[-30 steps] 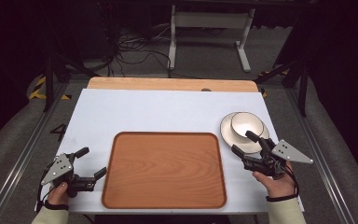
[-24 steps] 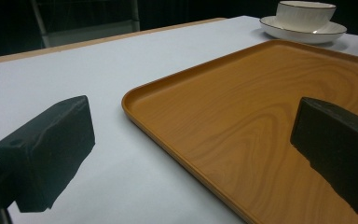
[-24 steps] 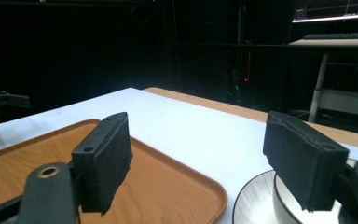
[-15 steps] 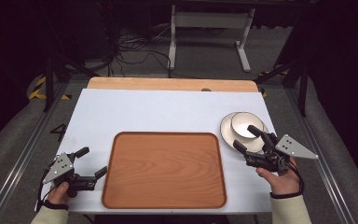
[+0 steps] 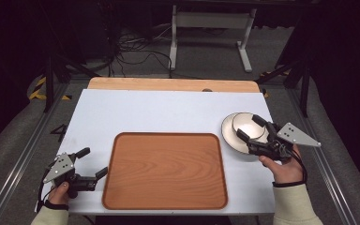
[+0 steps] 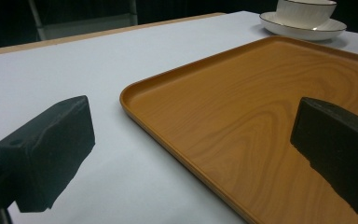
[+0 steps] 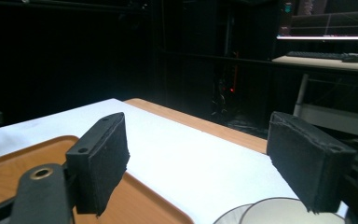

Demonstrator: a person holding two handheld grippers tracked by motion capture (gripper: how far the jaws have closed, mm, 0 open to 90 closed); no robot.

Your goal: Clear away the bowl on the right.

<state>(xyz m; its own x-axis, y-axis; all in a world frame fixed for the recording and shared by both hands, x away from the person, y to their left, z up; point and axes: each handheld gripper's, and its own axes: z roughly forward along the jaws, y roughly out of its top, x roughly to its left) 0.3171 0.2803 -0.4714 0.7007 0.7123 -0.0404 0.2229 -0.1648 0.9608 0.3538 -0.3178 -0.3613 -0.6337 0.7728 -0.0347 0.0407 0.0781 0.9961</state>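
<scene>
Right gripper (image 5: 250, 128) risen | fingers wide, empty | over cup (image 5: 248, 125)

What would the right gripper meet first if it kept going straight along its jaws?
Likely nothing soon: the right gripper stands open above the white bowl on its saucer, aimed over the table; height is hard to judge.

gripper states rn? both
Left gripper: open, empty, beside the tray.
Right gripper: open, empty, above the cup and saucer.
</scene>
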